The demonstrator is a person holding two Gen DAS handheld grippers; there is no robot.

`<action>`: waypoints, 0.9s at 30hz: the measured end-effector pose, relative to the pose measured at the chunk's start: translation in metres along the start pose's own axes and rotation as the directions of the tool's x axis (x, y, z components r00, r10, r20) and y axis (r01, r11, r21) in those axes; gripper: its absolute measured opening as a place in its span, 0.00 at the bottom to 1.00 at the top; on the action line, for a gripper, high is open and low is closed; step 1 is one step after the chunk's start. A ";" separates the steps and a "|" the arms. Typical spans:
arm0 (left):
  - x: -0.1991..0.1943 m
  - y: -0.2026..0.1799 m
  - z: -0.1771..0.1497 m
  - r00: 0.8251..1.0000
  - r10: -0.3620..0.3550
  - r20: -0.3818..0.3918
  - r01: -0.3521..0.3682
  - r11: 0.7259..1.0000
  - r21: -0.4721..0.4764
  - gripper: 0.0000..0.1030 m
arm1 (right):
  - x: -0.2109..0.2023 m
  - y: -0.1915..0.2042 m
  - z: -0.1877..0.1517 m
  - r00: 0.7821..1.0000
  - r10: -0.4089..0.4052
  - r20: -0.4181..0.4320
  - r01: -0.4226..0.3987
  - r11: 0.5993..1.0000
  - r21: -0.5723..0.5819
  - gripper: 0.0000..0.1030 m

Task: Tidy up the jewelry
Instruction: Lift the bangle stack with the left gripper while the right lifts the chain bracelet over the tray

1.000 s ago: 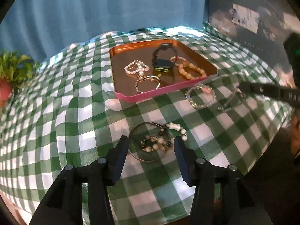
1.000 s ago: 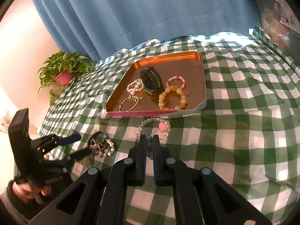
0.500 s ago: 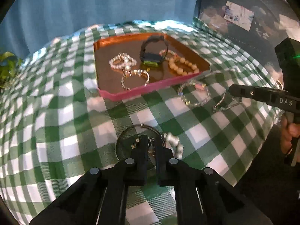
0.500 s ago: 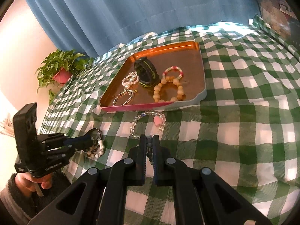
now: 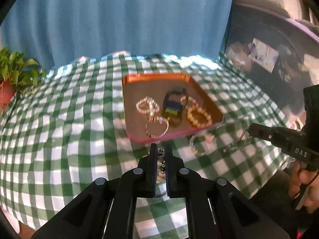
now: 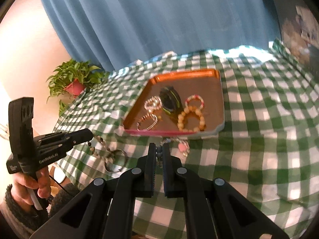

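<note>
An orange tray point(image 5: 211, 103) point(image 6: 218, 91) on the green checked cloth holds pearl, wooden-bead and metal bracelets and a black watch point(image 5: 174, 101). My left gripper point(image 5: 161, 149) is shut on the charm bangle point(image 5: 161, 158), which hangs from it above the cloth in the right wrist view point(image 6: 111, 155). My right gripper point(image 6: 159, 148) is shut on the clear bead bracelet point(image 6: 182, 146) with a pink heart, lifted just in front of the tray. That bracelet also shows in the left wrist view point(image 5: 203, 143).
A potted plant point(image 6: 74, 79) stands at the table's far left corner. A blue curtain point(image 5: 119, 20) hangs behind the table. The cloth's right edge drops off near dark furniture point(image 5: 269, 59).
My left gripper closed on the charm bangle and raised it off the cloth toward the tray. My right gripper lifted the bead bracelet and moved it toward the tray's front edge.
</note>
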State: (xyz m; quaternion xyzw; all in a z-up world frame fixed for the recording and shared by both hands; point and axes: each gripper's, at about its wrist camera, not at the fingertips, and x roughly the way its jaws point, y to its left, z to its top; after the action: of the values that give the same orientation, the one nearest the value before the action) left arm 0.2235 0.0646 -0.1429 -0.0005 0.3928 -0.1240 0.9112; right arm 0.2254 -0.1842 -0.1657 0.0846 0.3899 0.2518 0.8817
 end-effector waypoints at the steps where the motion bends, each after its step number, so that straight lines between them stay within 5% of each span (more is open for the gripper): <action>1: -0.004 -0.002 0.004 1.000 0.004 0.012 -0.004 1.000 0.004 0.06 | -0.006 0.003 0.004 1.000 0.001 0.013 0.000 1.000 -0.009 0.05; 16: -0.045 0.000 0.062 0.987 -0.054 0.151 0.060 0.997 -0.040 0.06 | -0.049 0.020 0.065 0.995 0.002 0.104 0.007 0.996 -0.085 0.05; 27: -0.022 0.009 0.118 0.981 -0.064 0.181 0.067 0.998 -0.010 0.04 | -0.039 0.012 0.111 0.990 -0.012 0.138 0.028 0.993 -0.111 0.05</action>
State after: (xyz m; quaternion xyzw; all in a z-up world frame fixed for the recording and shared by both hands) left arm 0.2957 0.0669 -0.0461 -0.0320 0.3092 -0.1503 0.9385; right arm 0.2795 -0.1888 -0.0610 0.0480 0.3144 0.2580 0.9123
